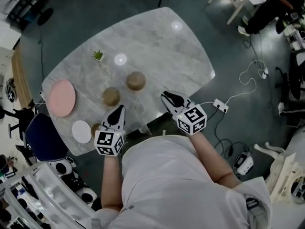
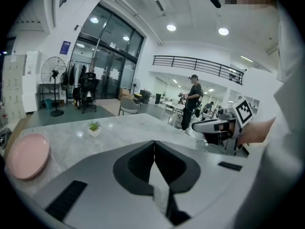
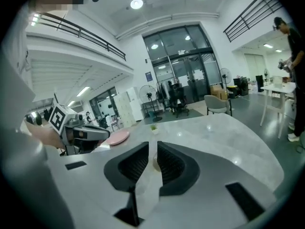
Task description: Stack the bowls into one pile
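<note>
Two brown bowls stand apart on the marble table (image 1: 162, 46): one (image 1: 136, 80) near the middle, one (image 1: 111, 96) left of it. A third brown bowl (image 1: 96, 127) shows partly beside my left gripper (image 1: 117, 112). That gripper hovers at the table's near edge with its jaws shut and empty (image 2: 154, 144). My right gripper (image 1: 167, 97) is over the near edge to the right, clear of the bowls. Its jaws stand a narrow gap apart (image 3: 152, 144) with nothing held, and a bowl (image 3: 155, 165) shows beyond the gap.
A pink plate (image 1: 62, 97) and a white plate (image 1: 81, 131) lie at the table's left end. A small potted plant (image 1: 98, 56) stands at the far side. A blue chair (image 1: 43, 137) is at the left, and a power strip (image 1: 220, 105) with cable lies on the floor to the right.
</note>
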